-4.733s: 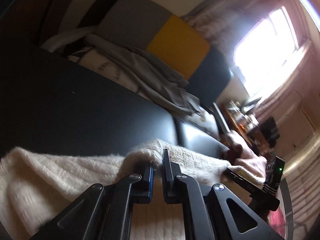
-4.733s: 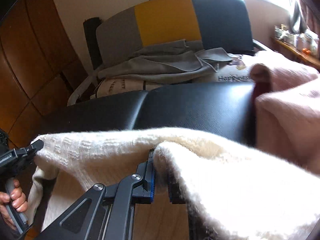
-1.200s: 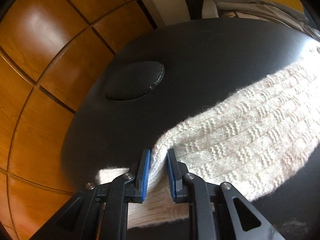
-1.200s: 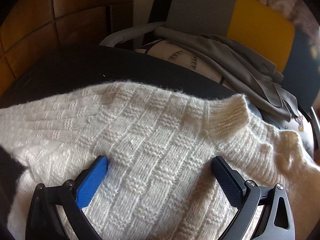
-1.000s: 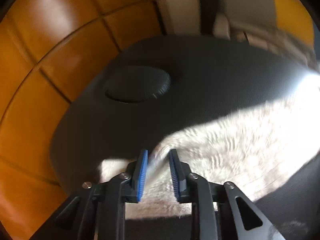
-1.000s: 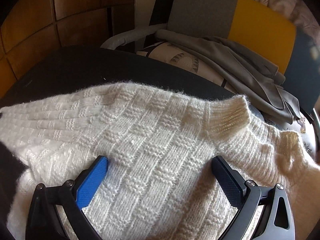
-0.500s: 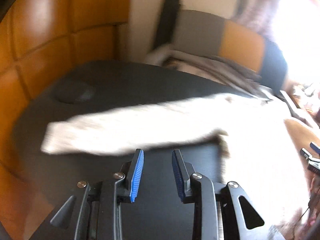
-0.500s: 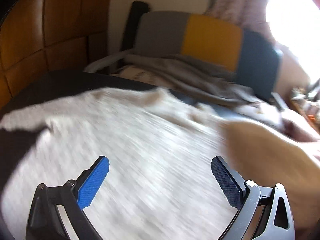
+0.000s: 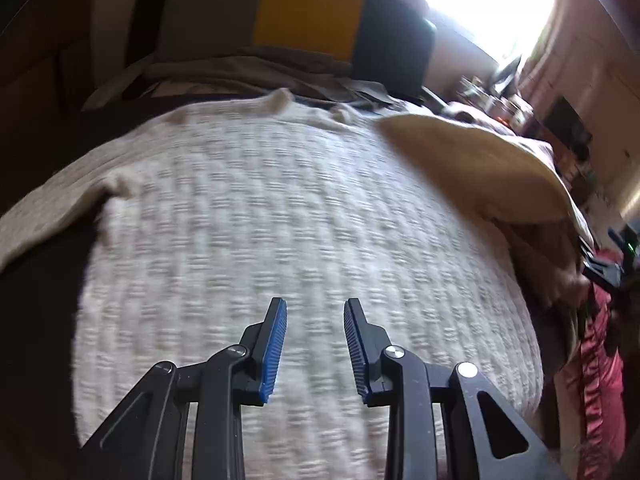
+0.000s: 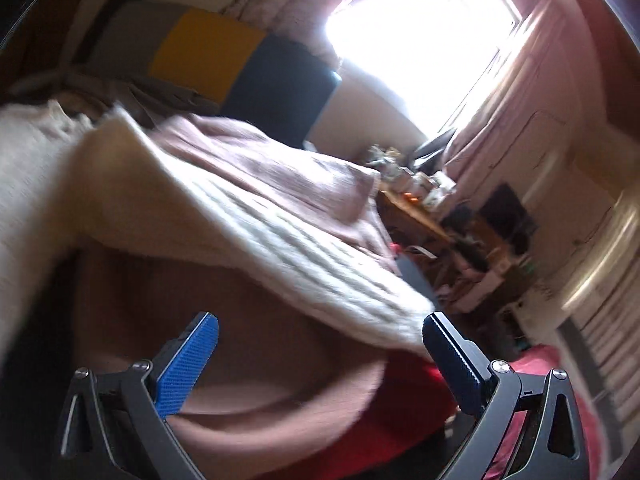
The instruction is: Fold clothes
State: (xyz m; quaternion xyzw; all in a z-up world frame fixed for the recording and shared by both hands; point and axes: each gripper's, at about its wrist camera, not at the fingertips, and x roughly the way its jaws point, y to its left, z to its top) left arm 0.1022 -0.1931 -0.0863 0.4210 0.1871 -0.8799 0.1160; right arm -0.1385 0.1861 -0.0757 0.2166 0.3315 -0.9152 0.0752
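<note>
The right gripper (image 10: 318, 354) has its jaws spread wide and empty, blue pads (image 10: 186, 364) well apart, nothing pressed between them. Just past the fingertips, from about 10 to 1 o'clock, hangs the sweater's right sleeve (image 10: 288, 248), a ribbed cream band whose long axis runs from 10 o'clock down to its cuff (image 10: 408, 322), which sits just beside the right-hand pad at about 1 o'clock. That cuff is the nearest free end, and my judgement is that the coming move turns on it: the right hand is the closer one for bringing the sleeve across the body, and the fingers would have to swing toward 1 o'clock to straddle the band across its width. Under the sleeve lies a pinkish garment (image 10: 280, 380), so a low reach risks pinching both.

The left gripper (image 9: 314, 346) is narrowly parted, holding nothing; its pads hover over the cream knit sweater (image 9: 280, 208), which spreads on the dark surface (image 9: 40, 300) from 9 to 2 o'clock, collar (image 9: 276, 102) at 12. The left sleeve (image 9: 52, 200) runs off toward 9 o'clock. Bare room shows at 8 o'clock; a grey, yellow and dark cushion (image 9: 308, 20) closes the far edge
</note>
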